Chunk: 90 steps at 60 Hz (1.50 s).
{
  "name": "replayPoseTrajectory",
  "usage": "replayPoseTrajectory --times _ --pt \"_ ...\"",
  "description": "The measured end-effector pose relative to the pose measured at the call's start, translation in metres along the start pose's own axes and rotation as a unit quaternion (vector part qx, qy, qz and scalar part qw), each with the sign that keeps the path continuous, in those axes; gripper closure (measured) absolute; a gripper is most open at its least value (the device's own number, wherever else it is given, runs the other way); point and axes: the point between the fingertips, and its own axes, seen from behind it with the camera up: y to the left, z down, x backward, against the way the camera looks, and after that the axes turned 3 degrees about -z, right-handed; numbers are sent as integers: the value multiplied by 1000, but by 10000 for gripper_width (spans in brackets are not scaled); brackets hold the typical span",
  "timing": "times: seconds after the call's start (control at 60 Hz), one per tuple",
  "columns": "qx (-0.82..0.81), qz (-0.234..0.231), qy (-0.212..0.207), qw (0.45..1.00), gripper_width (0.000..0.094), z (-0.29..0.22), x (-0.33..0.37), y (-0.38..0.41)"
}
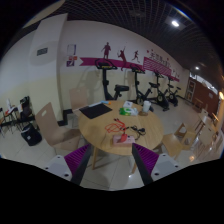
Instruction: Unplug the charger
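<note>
- The claw (109,168) hangs in the air well short of the furniture, its two fingers apart with an open gap between them and nothing held.
- Only the tips show: a purple pad (147,160) on the right finger is plain to see, while the left finger (80,164) is dark and its pad hard to make out.
- Beyond the fingers stands a round wooden counter (100,135), well apart from the claw.
- On the counter lies a dark flat thing (96,111) at the far left side, perhaps a laptop or a folder; I cannot tell which.
- Nearer the middle sits a small clutter of red and green things (125,130), too small to name.
- The charger itself cannot be picked out with any certainty; if it is here, it is lost in that clutter on the counter, and no cable or socket is clear.
- Pale wooden chairs (52,126) ring the counter on the left, and more chairs (190,135) stand off to the right, partly cut off.
- Along the back wall runs a magenta stripe with dancing figures (108,50) above it.
- Below that is a row of exercise machines (150,95), their shapes blurred together.
- A ceiling light (175,22) glows overhead against a dark ceiling.
- At the far left, dark things (25,110) stand against the wall, too dim to identify.
</note>
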Motion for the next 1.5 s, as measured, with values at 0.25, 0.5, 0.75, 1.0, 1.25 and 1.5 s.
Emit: replayPoseTrajectory --times 0.25,0.5,0.75,1.0,1.25,1.5 --pt "-13 38 13 999 80 54 -58 -52" --pt "-11 32 -16 999 83 87 -157 -77" --pt "-21 14 -41 999 84 102 -270 -95" --pt "-41 -21 -67 997 81 98 -367 -99" --pt "-36 -35 -83 995 76 85 -422 -97" --pt "-39 -29 -71 996 735 82 -439 -103"
